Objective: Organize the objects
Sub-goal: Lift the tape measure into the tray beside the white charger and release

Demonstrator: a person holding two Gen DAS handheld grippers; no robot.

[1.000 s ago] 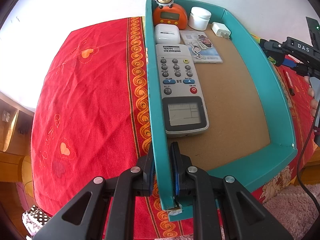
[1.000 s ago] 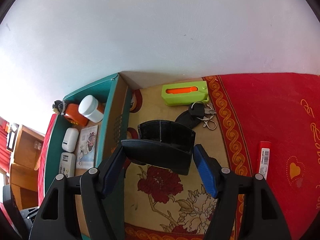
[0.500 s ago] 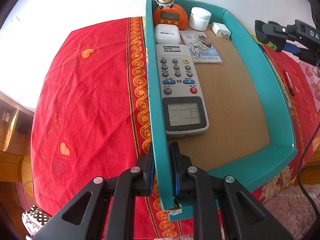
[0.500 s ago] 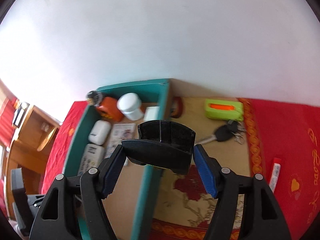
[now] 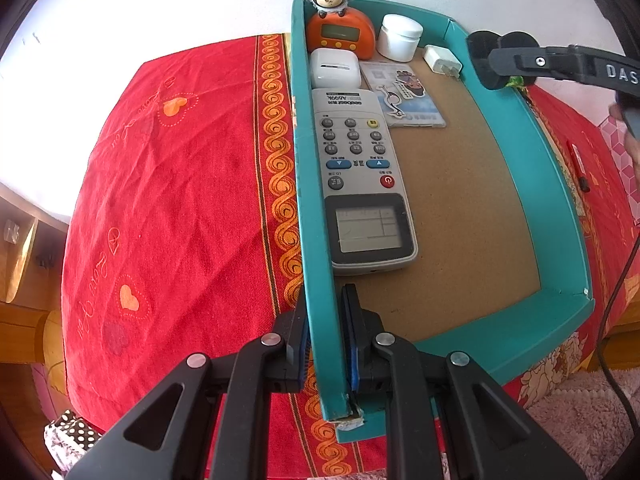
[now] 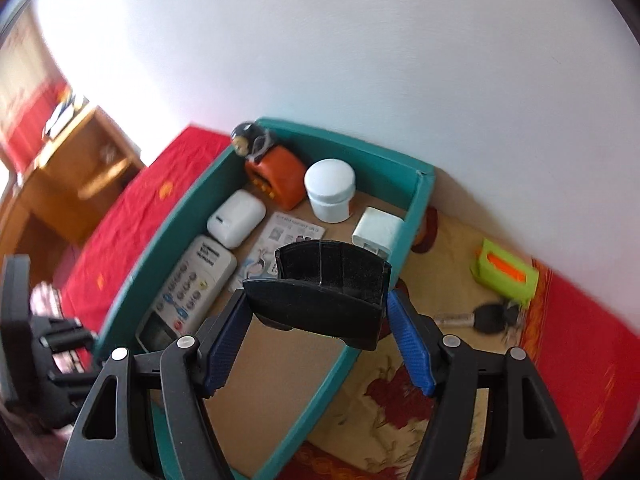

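Red cloth covers our table; our left jaws pinch the teal tray's wall, our right jaws hold a black plastic holder above its right wall.

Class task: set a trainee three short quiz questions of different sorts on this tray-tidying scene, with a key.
1. True or false: the left claw is clamped on the wall of the teal tray.
2. What does the right claw hold? A) the keys B) a black holder C) the white jar
3. Fill in: the remote control lies against the tray's ____ wall, as the left wrist view shows it.

Key: 1 true. 2 B, the black holder; the keys lie on the cloth outside the tray, and the white jar stands inside it. 3 left.
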